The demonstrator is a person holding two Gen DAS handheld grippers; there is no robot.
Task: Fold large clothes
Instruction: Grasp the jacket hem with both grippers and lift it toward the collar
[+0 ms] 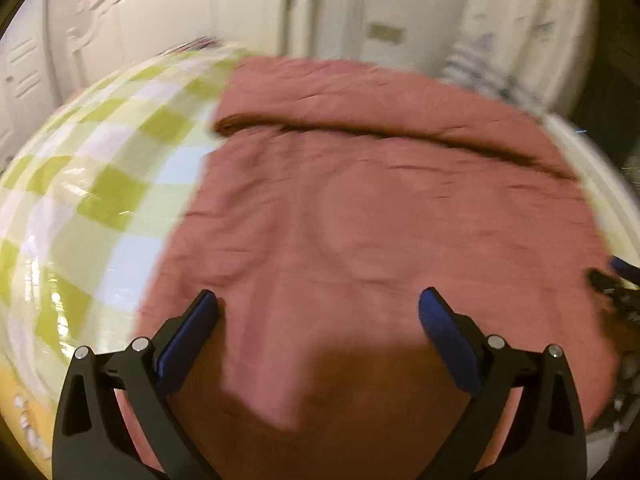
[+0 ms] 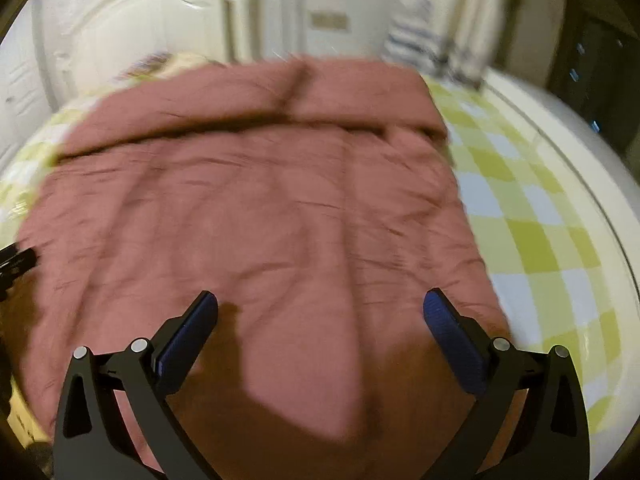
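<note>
Overhead, in the left wrist view, the left gripper (image 1: 318, 312) is hovering with its blue-padded fingers (image 1: 188, 344) spread wide and gripping nothing above a dusty-pink garment (image 1: 360, 208) that is lying flat on a green-and-white checked bedsheet (image 1: 92, 184). A raised fold is running across the cloth's far part, and part of the right gripper (image 1: 612, 280) is showing at the frame's right edge. From the right wrist view, the right gripper (image 2: 320, 314) is likewise hanging spread and empty over the same garment (image 2: 256, 208), the checked sheet (image 2: 532, 216) is stretching away to its right, and a white panelled wardrobe (image 2: 132, 28) is standing behind, blurred.
</note>
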